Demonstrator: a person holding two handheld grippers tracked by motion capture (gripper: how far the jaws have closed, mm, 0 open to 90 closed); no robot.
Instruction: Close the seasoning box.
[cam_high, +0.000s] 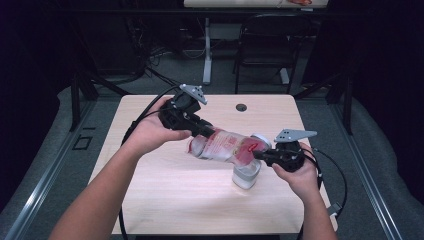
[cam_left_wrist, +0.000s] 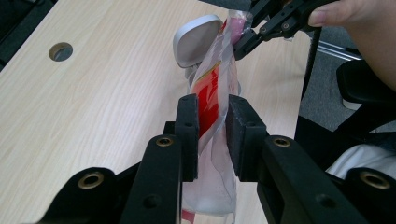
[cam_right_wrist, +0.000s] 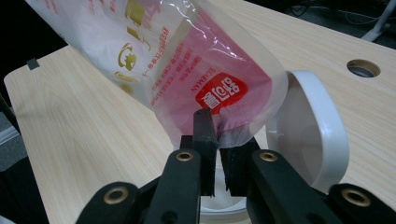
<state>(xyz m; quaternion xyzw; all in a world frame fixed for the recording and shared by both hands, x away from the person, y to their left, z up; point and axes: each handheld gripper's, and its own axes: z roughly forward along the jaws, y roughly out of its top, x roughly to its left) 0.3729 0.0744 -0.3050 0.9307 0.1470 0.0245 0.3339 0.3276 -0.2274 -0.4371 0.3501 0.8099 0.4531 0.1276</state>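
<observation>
Both claws pinching plastic bag (cam_high: 226, 145): left claw (cam_left_wrist: 212, 122), right claw (cam_right_wrist: 217, 135); white container (cam_high: 247, 175) partly hidden beneath.

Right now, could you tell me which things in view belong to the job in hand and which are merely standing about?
In the job:
- plastic bag, held above the table
- white container with its hinged lid open, under the bag
- left gripper and right gripper, each shut on the bag

Just about:
- table's cable hole
- black chair behind the table
</observation>
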